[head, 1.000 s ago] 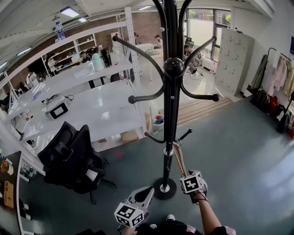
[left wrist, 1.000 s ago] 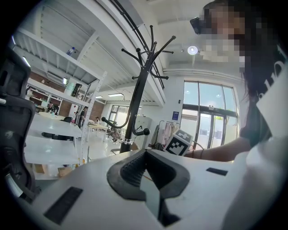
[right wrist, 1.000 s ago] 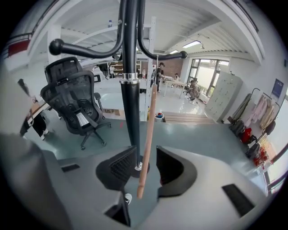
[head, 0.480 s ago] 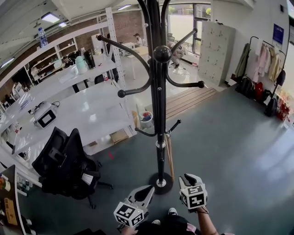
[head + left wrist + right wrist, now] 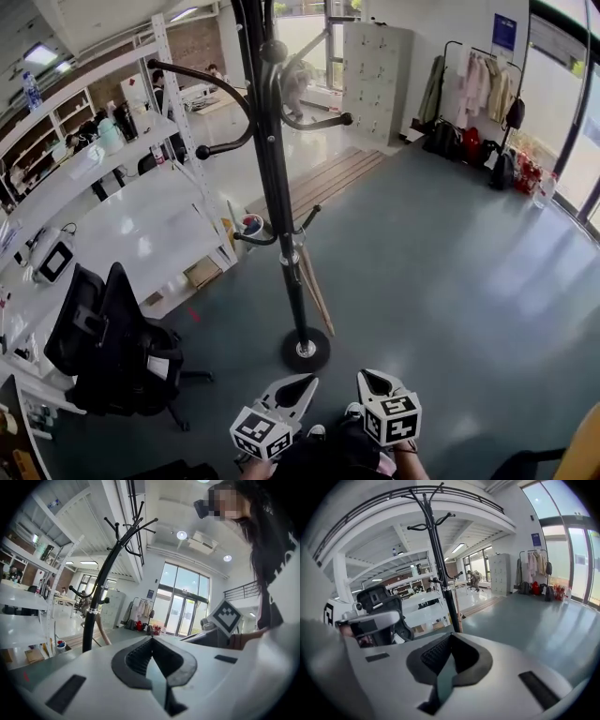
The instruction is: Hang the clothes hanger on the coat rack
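Note:
The black coat rack (image 5: 277, 187) stands on its round base (image 5: 306, 350) ahead of me. A wooden clothes hanger (image 5: 310, 284) hangs from one of its low hooks, next to the pole. Both grippers sit low and near me, apart from the rack. My left gripper (image 5: 305, 382) is shut and empty, and the left gripper view shows the rack (image 5: 96, 606) and hanger (image 5: 102, 632) beyond its tips (image 5: 151, 639). My right gripper (image 5: 367, 377) is closing, tips meeting with nothing between them (image 5: 451, 634). Its view shows the rack (image 5: 443, 573) and hanger (image 5: 455, 606) further off.
A black office chair (image 5: 112, 347) stands to the left of the rack, with white shelving and tables (image 5: 122, 216) behind it. A small bin (image 5: 251, 225) sits by the shelving. Lockers (image 5: 370, 75) and a garment rail with clothes (image 5: 473, 89) line the far right wall.
My right gripper let go of the hanger, drew back from the rack and went from open to shut. The left gripper also drew away. The hanger stays on its hook.

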A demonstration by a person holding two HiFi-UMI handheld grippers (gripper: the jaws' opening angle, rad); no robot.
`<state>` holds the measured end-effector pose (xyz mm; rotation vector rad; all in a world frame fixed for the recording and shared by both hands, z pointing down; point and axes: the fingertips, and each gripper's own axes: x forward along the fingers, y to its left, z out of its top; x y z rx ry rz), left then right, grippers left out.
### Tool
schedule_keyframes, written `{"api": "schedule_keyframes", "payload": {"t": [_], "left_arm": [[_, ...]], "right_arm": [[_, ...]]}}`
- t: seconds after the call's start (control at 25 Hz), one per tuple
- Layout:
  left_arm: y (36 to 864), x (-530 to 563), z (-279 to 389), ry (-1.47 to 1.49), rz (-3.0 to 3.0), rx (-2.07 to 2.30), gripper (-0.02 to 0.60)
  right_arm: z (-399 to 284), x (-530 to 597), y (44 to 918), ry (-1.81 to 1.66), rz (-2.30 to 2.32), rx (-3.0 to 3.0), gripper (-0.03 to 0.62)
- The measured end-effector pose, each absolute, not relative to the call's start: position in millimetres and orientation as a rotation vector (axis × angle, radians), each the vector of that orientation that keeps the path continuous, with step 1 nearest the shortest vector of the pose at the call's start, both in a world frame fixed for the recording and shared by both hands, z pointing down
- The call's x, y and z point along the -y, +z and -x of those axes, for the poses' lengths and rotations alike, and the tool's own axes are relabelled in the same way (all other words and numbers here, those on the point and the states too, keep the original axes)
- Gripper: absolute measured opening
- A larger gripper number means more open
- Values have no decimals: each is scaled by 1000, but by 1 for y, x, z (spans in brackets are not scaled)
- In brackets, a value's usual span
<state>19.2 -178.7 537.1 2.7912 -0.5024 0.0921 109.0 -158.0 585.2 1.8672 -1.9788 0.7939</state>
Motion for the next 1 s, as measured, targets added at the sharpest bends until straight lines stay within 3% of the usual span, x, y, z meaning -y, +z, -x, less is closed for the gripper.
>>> {"api": "schedule_keyframes", "payload": {"t": [0.48,1.0], "left_arm": [[508,104,-25,18,-2829,526,0],[518,-60,-19,13,-2737,689,0]], "right_arm": [[-97,61,559,717,-1832,2026,9],[-78,-80,555,689,-1643,2184,9]]}}
